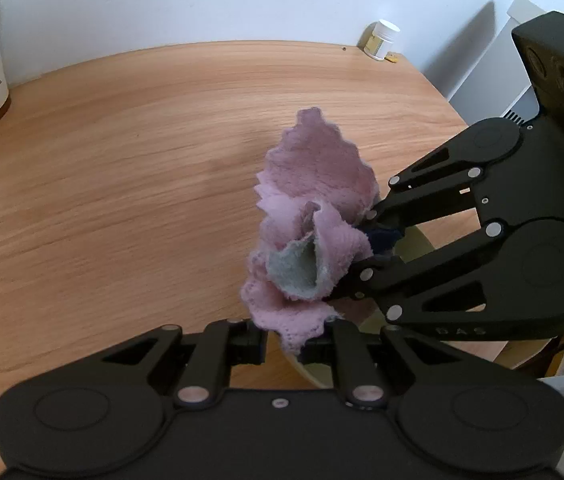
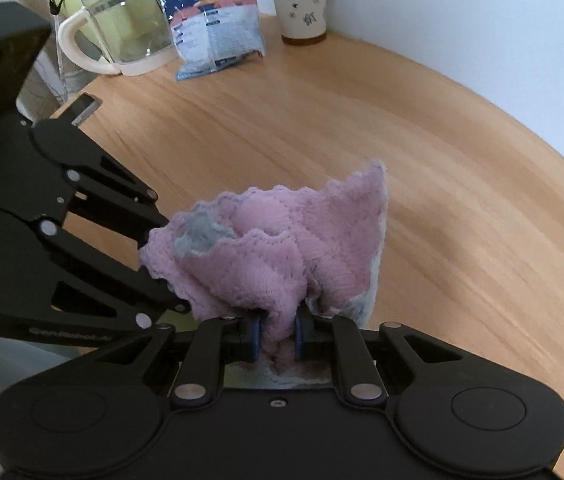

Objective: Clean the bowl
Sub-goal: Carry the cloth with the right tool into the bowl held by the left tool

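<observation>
Item: bowl (image 1: 314,372), pale cream, only slivers of rim and inner wall visible beneath the cloth and grippers, at the near edge of the wooden table (image 1: 121,160); probably ceramic or hard plastic, though too little shows to say. Judged rigid, smooth, slippery when wiped, possibly breakable; best held at the rim. Left gripper (image 1: 284,342) appears clamped on that rim, jaws nearly together. Accessory: pink cloth (image 2: 265,252) with grey reverse, scalloped edge, soft, light, bunching freely. Right gripper (image 2: 275,338) is clamped on its gathered middle, directly over the bowl.
</observation>
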Tool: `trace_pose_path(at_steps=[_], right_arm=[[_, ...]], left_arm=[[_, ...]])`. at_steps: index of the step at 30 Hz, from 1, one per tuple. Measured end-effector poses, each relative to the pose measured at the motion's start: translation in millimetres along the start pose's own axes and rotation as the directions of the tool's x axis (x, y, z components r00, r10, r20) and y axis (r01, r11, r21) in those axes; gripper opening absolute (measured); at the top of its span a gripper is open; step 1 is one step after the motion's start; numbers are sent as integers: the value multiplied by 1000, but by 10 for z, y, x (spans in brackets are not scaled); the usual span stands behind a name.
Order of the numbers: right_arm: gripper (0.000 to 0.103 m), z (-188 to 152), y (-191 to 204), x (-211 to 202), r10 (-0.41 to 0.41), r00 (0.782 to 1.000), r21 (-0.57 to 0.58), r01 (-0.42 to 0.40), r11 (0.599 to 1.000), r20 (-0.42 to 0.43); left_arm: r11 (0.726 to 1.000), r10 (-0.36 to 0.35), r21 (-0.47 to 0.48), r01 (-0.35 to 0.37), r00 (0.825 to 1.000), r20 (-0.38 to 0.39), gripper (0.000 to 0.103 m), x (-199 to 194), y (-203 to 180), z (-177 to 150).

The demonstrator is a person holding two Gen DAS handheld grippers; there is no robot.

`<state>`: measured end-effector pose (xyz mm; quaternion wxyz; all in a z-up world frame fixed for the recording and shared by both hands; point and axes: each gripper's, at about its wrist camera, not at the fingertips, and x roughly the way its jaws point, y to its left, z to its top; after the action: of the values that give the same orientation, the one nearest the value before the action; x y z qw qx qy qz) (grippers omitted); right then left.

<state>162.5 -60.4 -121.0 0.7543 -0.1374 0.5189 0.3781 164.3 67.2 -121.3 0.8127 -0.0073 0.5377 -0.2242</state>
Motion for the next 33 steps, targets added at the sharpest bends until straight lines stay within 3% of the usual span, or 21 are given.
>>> trace_pose_path(at_steps=[5,10,13,16,19,21,25,27,30,33], right_arm=[[26,-70,123,-135,-2,1000,-61,2,998,-5],[44,-233,272,-610,-60,994,-128,72,989,94],[49,-271,144,-829,-50,987,-61,60,996,156],[51,-249,-137,-908,-58,978,77,44,996,201],[51,-198,-531,-823,-21,965,264,-51,963,261],[51,-132,-704,-704,34,965,310,-116,944,259],[46,-23,-796,-513,80,968,302,-151,941,236],[35,17,-832,-447,104,970,304,-170,937,221],[10,33,-840,-385,168,962,310,-231,922,217],[6,21,-786,-414,177,958,293,-239,926,224]], left_arm=[[1000,-4,-2,4,1000,1,12,-22,25,-20],[1000,1,-10,-1,1000,7,12,-47,2,-39],[1000,2,-11,-2,1000,4,12,-43,-20,-56],[1000,5,-7,-5,1000,-1,12,-36,-56,-73],[1000,11,-3,-11,1000,-4,12,-47,-73,-92],[1000,18,-1,-18,1000,-11,12,-56,-83,-108],[1000,16,-4,-16,1000,-14,12,-63,-91,-101],[1000,12,-13,-12,1000,-14,12,-33,-91,-62],[1000,10,-28,-10,1000,-10,12,6,-81,-26],[999,12,-41,-12,1000,-6,13,3,-55,-26]])
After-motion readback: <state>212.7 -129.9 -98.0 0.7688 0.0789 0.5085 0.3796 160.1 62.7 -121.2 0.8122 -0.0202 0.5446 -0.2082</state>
